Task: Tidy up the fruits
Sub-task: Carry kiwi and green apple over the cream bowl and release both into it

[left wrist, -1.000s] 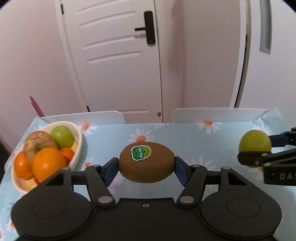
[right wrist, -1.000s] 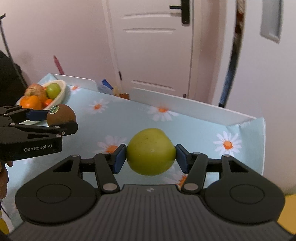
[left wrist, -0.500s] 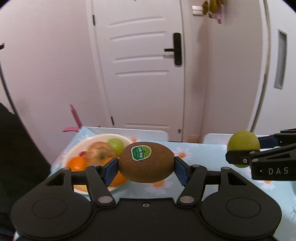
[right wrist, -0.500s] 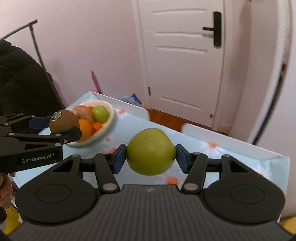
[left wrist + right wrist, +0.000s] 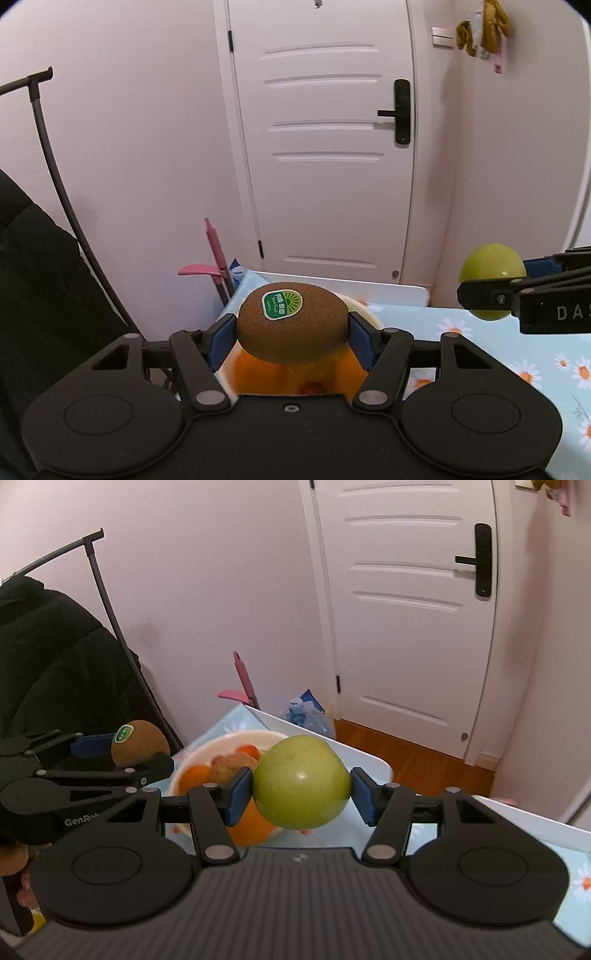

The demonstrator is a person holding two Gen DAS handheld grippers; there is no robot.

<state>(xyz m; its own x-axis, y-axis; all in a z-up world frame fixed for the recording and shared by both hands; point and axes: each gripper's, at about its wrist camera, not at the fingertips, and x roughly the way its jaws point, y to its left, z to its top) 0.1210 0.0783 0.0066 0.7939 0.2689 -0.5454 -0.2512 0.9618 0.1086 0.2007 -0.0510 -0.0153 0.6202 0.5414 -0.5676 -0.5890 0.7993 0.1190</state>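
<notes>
My left gripper (image 5: pixel 291 338) points forward and tilts downward, its jaws clamped on a brown kiwi (image 5: pixel 291 323) whose green sticker faces up; the blue pads (image 5: pixel 222 341) press the fruit from both sides, and it hangs in the air directly over the white bowl (image 5: pixel 207 755), with the oranges (image 5: pixel 266 374) blurred just beneath it; my right gripper (image 5: pixel 301 794) also angles downward, level with the left one and off to its right, its jaws holding a green apple (image 5: pixel 301 781) between blue pads; the apple rides above the near right rim of the bowl, clear of the counter (image 5: pixel 480 332) with its pale blue daisy cloth; from the right wrist view I see my left gripper side-on at the left edge, kiwi gripped, with part of my hand (image 5: pixel 14 860) beneath its body; from the left wrist view the right gripper enters from the right edge, the apple at its tip; the bowl sits at the far left corner of the counter and holds oranges and a brownish fruit (image 5: pixel 231 766), partly hidden behind both grippers; beyond the counter stand a white door (image 5: pixel 325 147), a pink wall and a dark garment (image 5: pixel 55 664) on a rack at the left.
</notes>
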